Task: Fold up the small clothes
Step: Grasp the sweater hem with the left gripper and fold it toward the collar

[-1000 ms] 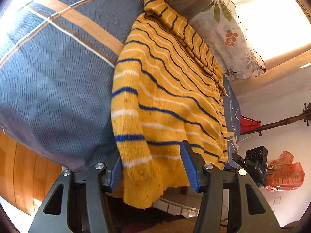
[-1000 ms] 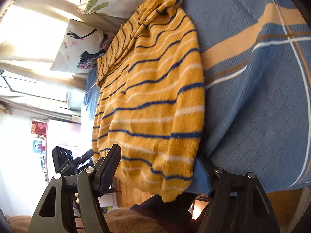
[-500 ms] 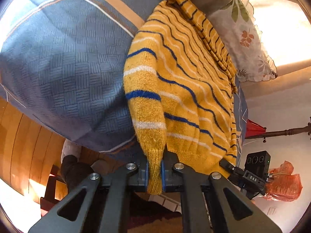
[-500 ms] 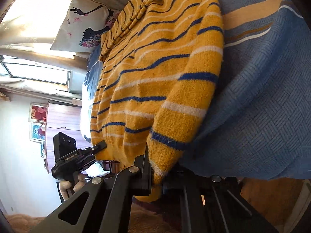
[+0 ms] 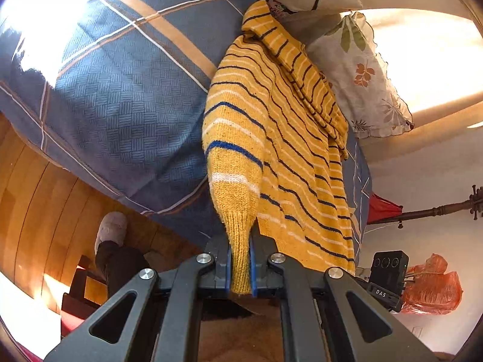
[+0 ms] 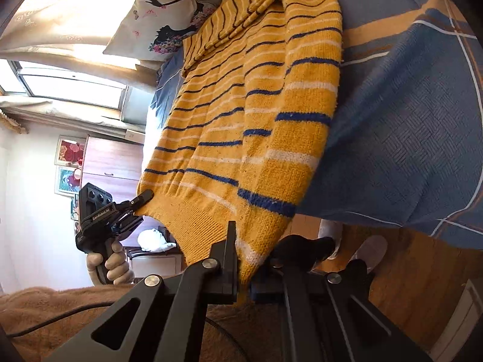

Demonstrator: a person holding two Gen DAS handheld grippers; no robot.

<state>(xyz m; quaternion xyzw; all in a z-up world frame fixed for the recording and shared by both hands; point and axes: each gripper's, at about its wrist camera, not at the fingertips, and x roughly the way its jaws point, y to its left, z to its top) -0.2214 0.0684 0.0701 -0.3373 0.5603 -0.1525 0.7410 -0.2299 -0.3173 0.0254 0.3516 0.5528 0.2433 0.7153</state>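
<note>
The striped sweater (image 5: 289,157) on the bed (image 5: 126,96) is viewed close-up from each gripper, looking obliquely downward from its hem; both pillows are shared.

The left gripper (image 5: 240,267) points down at a slant, and its jaws are closed tight on the sweater (image 5: 280,138) hem. The right gripper (image 6: 244,268) also points downward, with its jaws pressed together on the other corner of the hem. In the right view a hand (image 6: 110,267) holds the handle of the left gripper
</note>
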